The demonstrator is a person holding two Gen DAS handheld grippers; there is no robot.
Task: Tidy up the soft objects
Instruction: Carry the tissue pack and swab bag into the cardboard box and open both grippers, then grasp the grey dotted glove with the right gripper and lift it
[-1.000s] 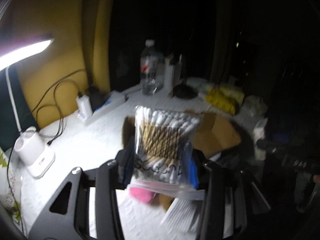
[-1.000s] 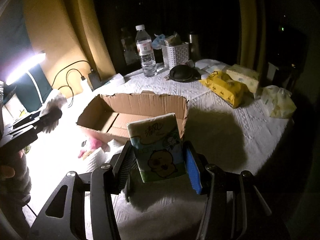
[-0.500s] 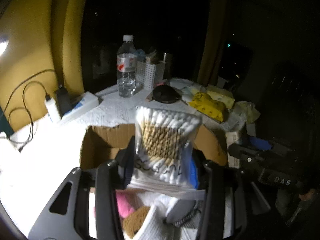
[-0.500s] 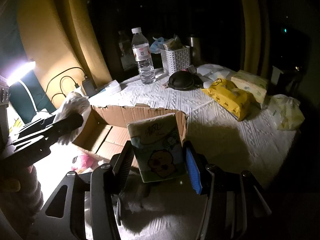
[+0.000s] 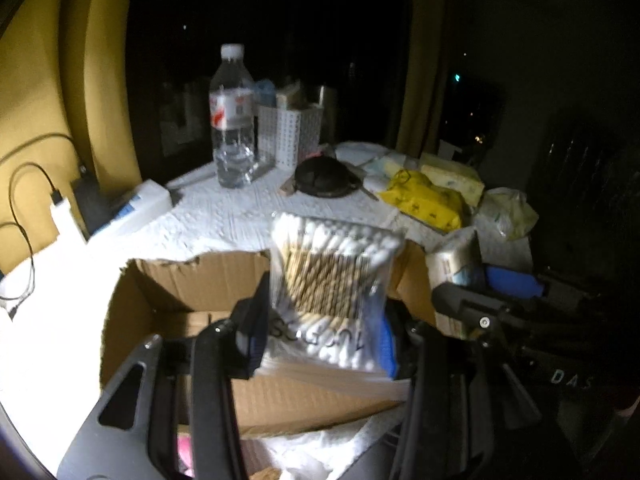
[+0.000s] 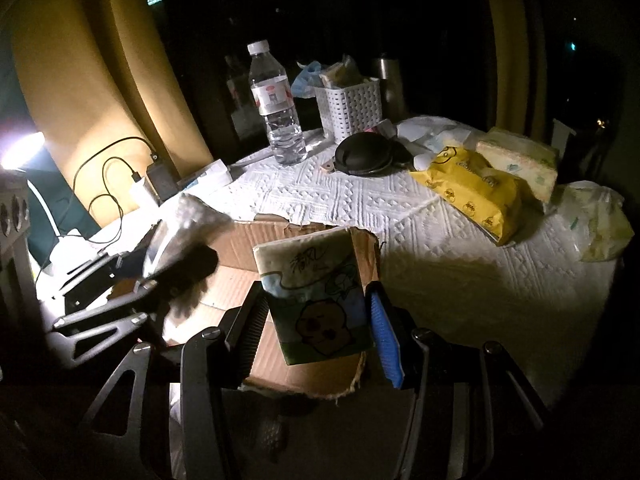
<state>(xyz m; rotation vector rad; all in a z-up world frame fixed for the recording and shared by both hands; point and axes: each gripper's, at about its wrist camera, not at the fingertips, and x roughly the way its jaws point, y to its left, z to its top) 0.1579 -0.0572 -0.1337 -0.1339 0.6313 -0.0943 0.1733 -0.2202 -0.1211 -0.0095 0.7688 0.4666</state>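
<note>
My left gripper (image 5: 320, 332) is shut on a clear bag of cotton swabs (image 5: 332, 276) and holds it over the open cardboard box (image 5: 184, 288). In the right wrist view the left gripper (image 6: 160, 272) and its bag (image 6: 184, 220) hang above the box's left side. My right gripper (image 6: 316, 320) is shut on a small tissue pack (image 6: 316, 292) with a cartoon chick, held above the box's (image 6: 240, 248) near right corner. The right gripper and its tissue pack (image 5: 452, 260) show at the right in the left wrist view.
On the white tablecloth (image 6: 360, 200) stand a water bottle (image 6: 276, 108), a white basket (image 6: 352, 108), a black pouch (image 6: 368, 156), yellow wipes (image 6: 472, 192), tissue packs (image 6: 520, 160) and a plastic bag (image 6: 600, 220). Chargers and cables (image 6: 144, 188) lie left. A pink item (image 5: 184, 452) lies before the box.
Both grippers moved in over the cardboard box with their loads. The left gripper swung right, from the lamp side to above the box.
</note>
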